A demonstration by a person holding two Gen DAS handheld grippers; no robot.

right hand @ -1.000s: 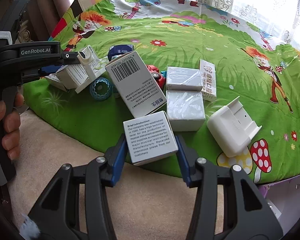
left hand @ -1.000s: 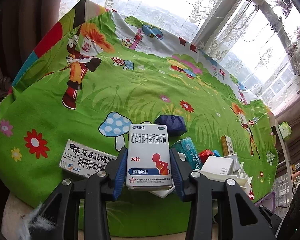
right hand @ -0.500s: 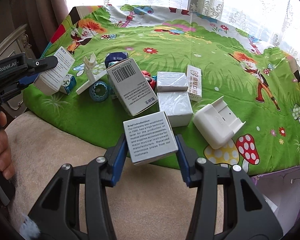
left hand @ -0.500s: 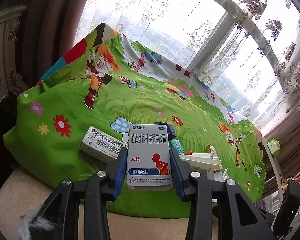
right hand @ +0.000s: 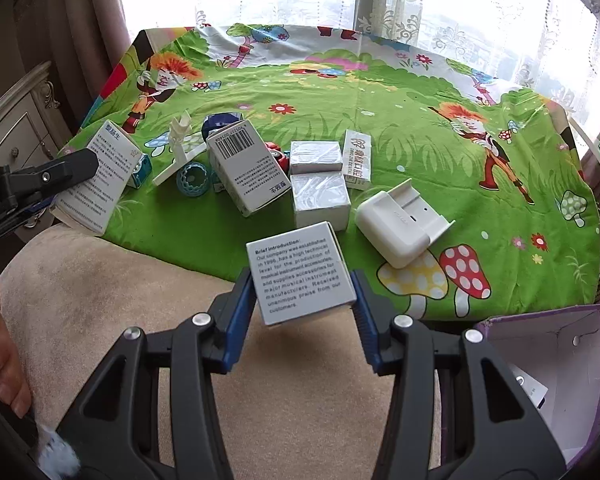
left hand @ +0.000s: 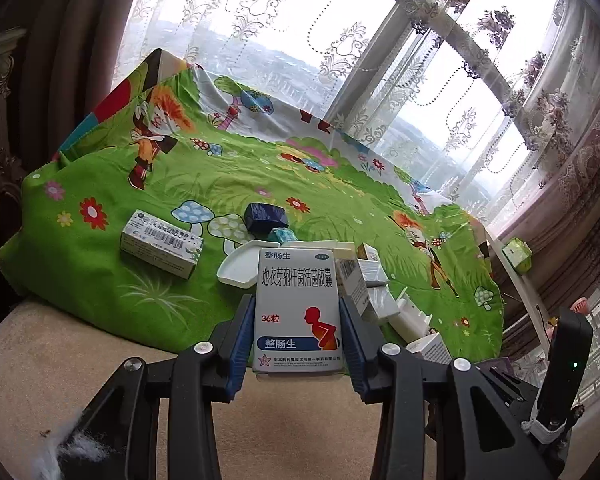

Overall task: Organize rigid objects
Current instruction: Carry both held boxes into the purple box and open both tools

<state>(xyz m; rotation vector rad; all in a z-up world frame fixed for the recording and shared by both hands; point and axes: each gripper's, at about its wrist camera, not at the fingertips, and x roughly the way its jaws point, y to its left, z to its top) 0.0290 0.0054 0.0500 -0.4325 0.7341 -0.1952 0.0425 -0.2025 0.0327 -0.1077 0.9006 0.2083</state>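
Left tool: my left gripper [left hand: 299, 322] is clamped on the medicine box [left hand: 299, 312]; the blue pads press its two narrow sides; the box stands upright, printed face toward the camera, long axis running away along the fingers.

Right tool: my right gripper [right hand: 302, 284] is clamped on the white leaflet box [right hand: 301, 278]; it sits a little tilted between the pads, the English text facing up.

Where both boxes are: off the green cartoon cloth [right hand: 380, 112], hanging over the beige cushion edge [right hand: 100, 304] in front of it; neither touches the pile.

What remains on the cloth: the barcode box [right hand: 246, 168], two wrapped white boxes [right hand: 319, 200] touching end to end, a white plastic holder [right hand: 400, 222], a teal ring [right hand: 193, 178]; a lone barcoded carton [left hand: 160, 249] lies well apart on the left.

The relation that matters: the purple-edged open box [right hand: 552, 380] lies low and to the right of my right gripper, just beside it; I judge it the likely bin; the right hand is plainly the nearer, the left would have to cross over.

Next, as I judge it: swing the leaflet box right and down, its long side in line with the opening.

Risk: the tilted grip may let a corner catch the rim.
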